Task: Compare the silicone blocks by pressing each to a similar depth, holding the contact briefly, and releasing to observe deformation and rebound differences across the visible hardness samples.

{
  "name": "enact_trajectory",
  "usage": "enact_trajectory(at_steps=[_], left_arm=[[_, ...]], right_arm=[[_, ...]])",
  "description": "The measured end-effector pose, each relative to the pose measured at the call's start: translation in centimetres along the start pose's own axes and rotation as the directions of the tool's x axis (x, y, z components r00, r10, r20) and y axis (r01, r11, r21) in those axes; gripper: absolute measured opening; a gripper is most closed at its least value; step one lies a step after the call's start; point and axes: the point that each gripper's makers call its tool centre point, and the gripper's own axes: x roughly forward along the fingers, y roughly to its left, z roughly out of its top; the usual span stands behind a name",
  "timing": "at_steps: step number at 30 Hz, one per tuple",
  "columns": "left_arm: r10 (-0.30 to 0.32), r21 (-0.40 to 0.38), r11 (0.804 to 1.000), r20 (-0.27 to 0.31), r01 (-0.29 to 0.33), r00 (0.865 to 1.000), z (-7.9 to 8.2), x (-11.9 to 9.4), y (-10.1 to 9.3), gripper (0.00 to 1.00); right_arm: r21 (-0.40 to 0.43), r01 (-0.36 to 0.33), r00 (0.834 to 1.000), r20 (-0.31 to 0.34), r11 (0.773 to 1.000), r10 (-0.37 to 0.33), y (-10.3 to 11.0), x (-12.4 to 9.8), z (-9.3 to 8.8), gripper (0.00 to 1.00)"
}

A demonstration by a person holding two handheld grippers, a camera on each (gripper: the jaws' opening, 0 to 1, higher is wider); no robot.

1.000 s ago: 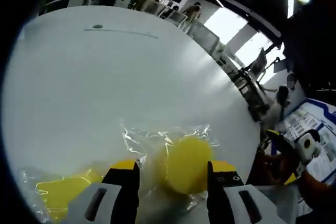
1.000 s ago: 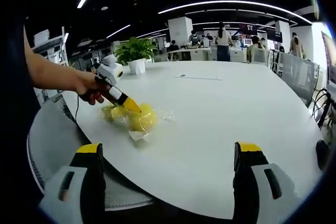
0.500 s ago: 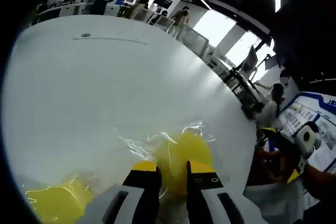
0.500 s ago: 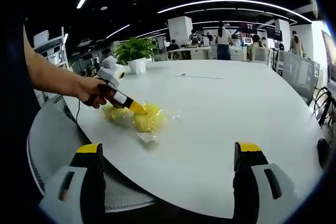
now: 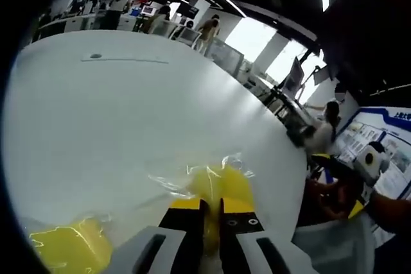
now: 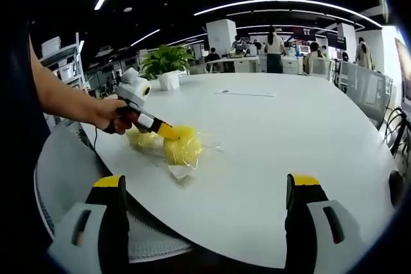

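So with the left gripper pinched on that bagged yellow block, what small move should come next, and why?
Probably hold briefly, then open the left gripper: its jaws are nearly shut on the bagged yellow block, so release shows rebound. The other yellow block lies untouched.

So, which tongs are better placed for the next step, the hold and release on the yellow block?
Left. The left tongs are nearly closed on the bagged yellow block, already squeezing it. The right tongs are wide open, near the table edge and far from both blocks, so they would need a long reach.
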Motion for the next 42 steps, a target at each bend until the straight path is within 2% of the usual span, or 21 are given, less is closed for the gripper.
enact_trajectory(at_steps=[3, 8, 12, 14, 18, 23, 29, 32, 34, 38, 42], left_arm=[[-0.022, -0.020, 1.000, 0.017, 0.022, 1.000, 0.2, -0.2, -0.2, 0.03], [-0.033, 0.005, 0.999, 0.045, 0.033, 0.998, 0.2, -0.6, -0.8, 0.02], [-0.052, 0.023, 0.998, 0.092, 0.050, 0.994, 0.2, -1.3, -1.0, 0.01], [-0.104, 0.031, 0.994, 0.110, 0.101, 0.988, 0.3, -1.6, -1.6, 0.01], [-0.121, 0.028, 0.993, 0.122, 0.118, 0.985, 0.5, -2.1, -1.9, 0.00], [-0.145, 0.033, 0.989, 0.169, 0.141, 0.975, 1.4, -2.9, -2.5, 0.00], [-0.161, 0.035, 0.987, 0.238, 0.157, 0.958, 2.9, -4.4, -3.0, 0.00], [-0.204, 0.024, 0.979, 0.252, 0.204, 0.946, 3.6, -5.2, -4.0, 0.00], [-0.231, 0.069, 0.973, 0.282, 0.221, 0.931, 4.4, -6.1, -5.1, 0.00], [-0.259, 0.081, 0.966, 0.348, 0.247, 0.901, 6.3, -7.8, -6.3, 0.00], [-0.268, 0.124, 0.963, 0.372, 0.239, 0.889, 7.6, -9.4, -6.9, 0.00]], right_arm=[[0.002, -0.002, 1.000, 0.007, 1.000, 0.002, 0.0, 0.1, 0.3, 0.97], [-0.009, -0.017, 1.000, 0.020, 1.000, 0.017, 0.7, 0.2, 1.4, 0.97], [-0.013, -0.028, 0.999, 0.026, 1.000, 0.028, 1.1, 0.3, 1.8, 0.97], [-0.011, -0.033, 0.999, 0.027, 0.999, 0.034, 1.2, 0.4, 2.0, 0.97], [-0.015, -0.044, 0.999, 0.025, 0.999, 0.044, 1.5, 0.6, 2.3, 0.97], [-0.017, -0.057, 0.997, 0.043, 0.998, 0.057, 1.9, 0.9, 3.4, 0.97], [0.012, -0.069, 0.995, 0.079, 0.998, 0.068, 1.9, 1.5, 4.9, 0.97], [0.003, -0.076, 0.994, 0.082, 0.997, 0.075, 2.3, 1.7, 5.4, 0.97], [-0.006, -0.087, 0.993, 0.079, 0.996, 0.087, 2.6, 1.7, 5.7, 0.97], [-0.020, -0.096, 0.992, 0.086, 0.995, 0.098, 2.4, 1.5, 7.0, 0.97], [-0.018, -0.105, 0.988, 0.114, 0.994, 0.106, 2.4, 1.5, 8.6, 0.97]])
